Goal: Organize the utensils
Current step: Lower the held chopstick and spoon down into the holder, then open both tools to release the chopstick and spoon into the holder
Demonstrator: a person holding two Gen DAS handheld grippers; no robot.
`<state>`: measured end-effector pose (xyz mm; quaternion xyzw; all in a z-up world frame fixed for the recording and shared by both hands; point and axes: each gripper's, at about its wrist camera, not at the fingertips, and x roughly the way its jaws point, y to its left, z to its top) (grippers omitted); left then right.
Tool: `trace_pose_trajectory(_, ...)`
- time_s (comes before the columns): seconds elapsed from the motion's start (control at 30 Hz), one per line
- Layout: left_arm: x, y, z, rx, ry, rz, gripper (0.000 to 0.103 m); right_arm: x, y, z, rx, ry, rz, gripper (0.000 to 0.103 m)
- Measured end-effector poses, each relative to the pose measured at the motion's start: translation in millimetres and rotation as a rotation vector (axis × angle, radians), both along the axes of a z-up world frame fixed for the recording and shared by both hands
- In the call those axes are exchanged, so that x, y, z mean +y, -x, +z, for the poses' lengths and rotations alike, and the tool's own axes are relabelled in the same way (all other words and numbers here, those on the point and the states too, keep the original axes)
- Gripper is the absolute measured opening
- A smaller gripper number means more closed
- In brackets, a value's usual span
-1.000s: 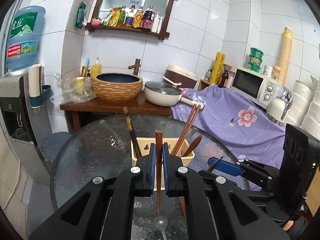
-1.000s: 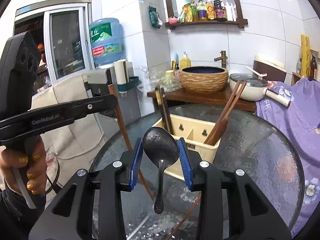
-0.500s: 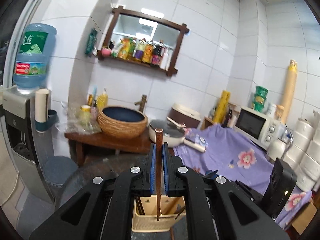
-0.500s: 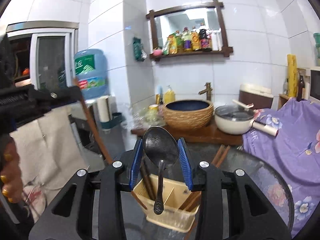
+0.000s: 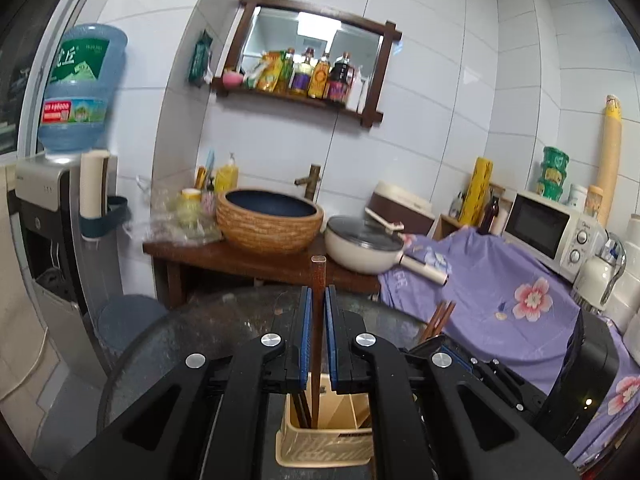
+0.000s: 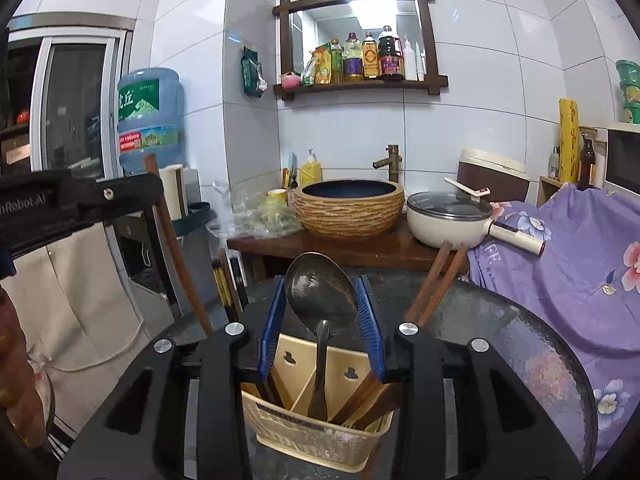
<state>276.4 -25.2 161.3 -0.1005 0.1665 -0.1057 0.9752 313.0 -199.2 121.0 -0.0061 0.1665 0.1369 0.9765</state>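
A woven tan basin with a dark blue inside point(image 5: 270, 220) sits on a dark wooden surface point(image 5: 256, 264), a brass tap point(image 5: 310, 180) behind it. Just beside it stands a cream pan with a glass lid point(image 5: 362, 246). Above, a wood-framed mirror shelf point(image 6: 356, 36) carries a row of sauce bottles point(image 6: 360, 60). A blue water jug point(image 5: 78, 92) tops a dispenser; a white microwave point(image 5: 554, 228) stands by a purple flowered cloth point(image 5: 500, 288).

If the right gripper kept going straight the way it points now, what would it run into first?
Most likely the beige utensil caddy directly below and ahead of the right gripper, which grips a dark spoon; the spoon's handle already hangs over it. Depth is hard to judge.
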Motion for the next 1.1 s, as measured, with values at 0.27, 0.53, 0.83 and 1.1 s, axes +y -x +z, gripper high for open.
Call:
trace_pose_trajectory(0.27, -5.6, -6.3, -34.5, 0.064, -0.03, -0.021, 0.007, -0.5, -0.7, -33.3, 0.039, 0.026, -0.004, 0.037)
trace_pose_trajectory(0.53, -8.7, -8.1, -48.4, 0.079, -0.06, -0.019, 0.007, 3.5, 2.1, -50.5, 0.047, 0.07, -0.004, 0.038)
trace_pose_trajectory(0.83, 4.8, 12.7, -50.6, 0.065, -0.039, -0.009, 0.05, 4.1, 44.0, -49.1, -0.05, 0.132, 0.033, 0.064)
trace_pose_trajectory(1.1, 17.3, 37.0, -80.5, 0.142, -0.053, 0.002, 0.066, -29.4, 76.8, -77.9, 0.082, 0.094, 0.022, 0.064)
